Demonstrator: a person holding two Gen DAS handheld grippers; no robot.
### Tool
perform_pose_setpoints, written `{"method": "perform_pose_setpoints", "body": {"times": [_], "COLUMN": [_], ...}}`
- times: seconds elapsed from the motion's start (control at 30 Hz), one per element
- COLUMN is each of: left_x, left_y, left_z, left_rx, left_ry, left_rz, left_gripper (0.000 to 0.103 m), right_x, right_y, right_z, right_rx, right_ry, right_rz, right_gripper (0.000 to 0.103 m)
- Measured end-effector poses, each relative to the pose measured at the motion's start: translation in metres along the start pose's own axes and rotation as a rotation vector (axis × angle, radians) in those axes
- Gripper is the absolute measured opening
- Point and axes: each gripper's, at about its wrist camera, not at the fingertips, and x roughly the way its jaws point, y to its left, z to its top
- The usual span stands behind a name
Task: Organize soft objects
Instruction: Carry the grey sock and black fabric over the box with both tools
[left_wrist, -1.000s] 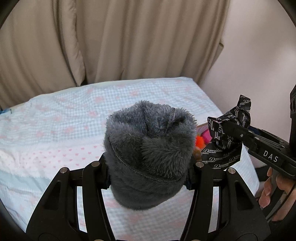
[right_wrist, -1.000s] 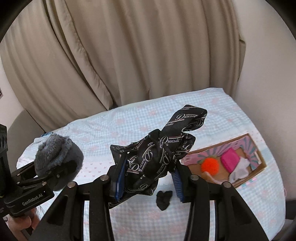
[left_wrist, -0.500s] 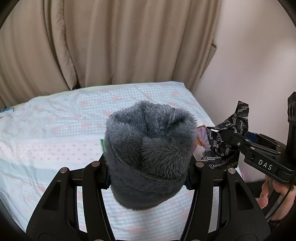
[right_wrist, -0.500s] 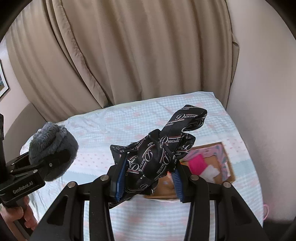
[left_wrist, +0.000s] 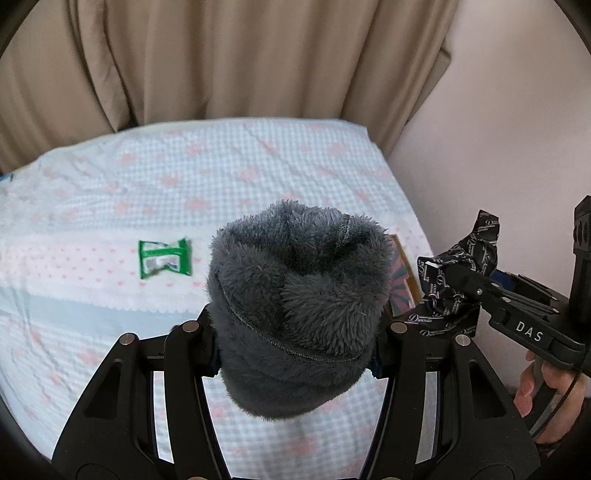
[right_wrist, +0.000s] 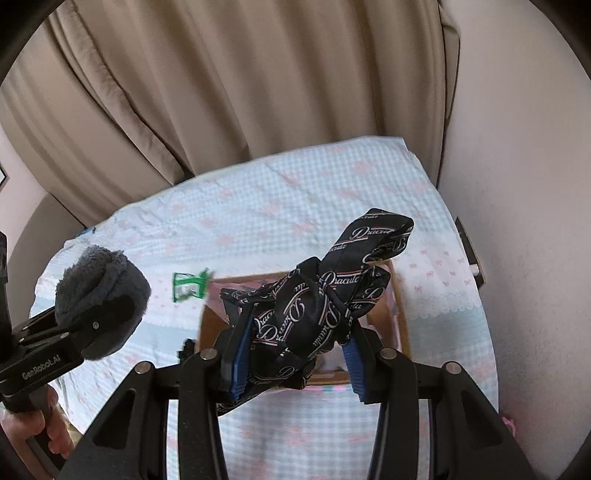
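A grey fluffy sock (left_wrist: 299, 317) is pinched between the two fingers of the left gripper (left_wrist: 295, 343); it is rolled into a thick bundle and is held in the air above the bed (left_wrist: 258, 177). In the right wrist view the same sock (right_wrist: 101, 295) is seen at the left of the box (right_wrist: 210, 325), with the left gripper (right_wrist: 94, 326) closed on it and the person's hand (right_wrist: 40, 424) on the handle below.

A black printed cloth (right_wrist: 321, 310), with white script letters, is pinched by the right gripper (right_wrist: 295, 365) between its blue pads (right_wrist: 240, 354). The cloth is crumpled, and one end of it stands up above the jaws. It is held over the box, which is an open cardboard one lying on the bed; most of the inside of the box is hidden by the cloth, so what is in it cannot be told. In the left wrist view the cloth (left_wrist: 458, 280) and the right gripper (left_wrist: 450, 273) are seen just at the right of the box (left_wrist: 404, 273), of which only a small edge is visible behind the sock.

A green packet (right_wrist: 188, 286) lies on the bed just at the left of the box; it is blurred. A small dark thing (right_wrist: 188, 347) lies on the bed at the near left corner of the box. Beige curtains (right_wrist: 240, 81) hang behind the bed, far from the box.
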Motion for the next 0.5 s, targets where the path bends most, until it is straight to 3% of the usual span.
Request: {"method": "perform_pose_setpoints", "body": {"times": [0.27,0.5], "left_x": [0.096,0.170], "left_y": [-0.004,-0.009], "left_z": [0.009,0.006], "left_rx": [-0.016,-0.027], "left_ry": [0.139,0.247], "left_rz": [0.029,0.041], "left_gripper": [0.053,0.055], "right_x": [0.078,0.133], "right_y": [-0.041,-0.044], "right_z": [-0.001,-0.018], "right_rx": [0.027,-0.027], "right_ry": [0.151,0.245], "right_rz": [0.031,0.059], "right_gripper": [0.041,0.042]}}
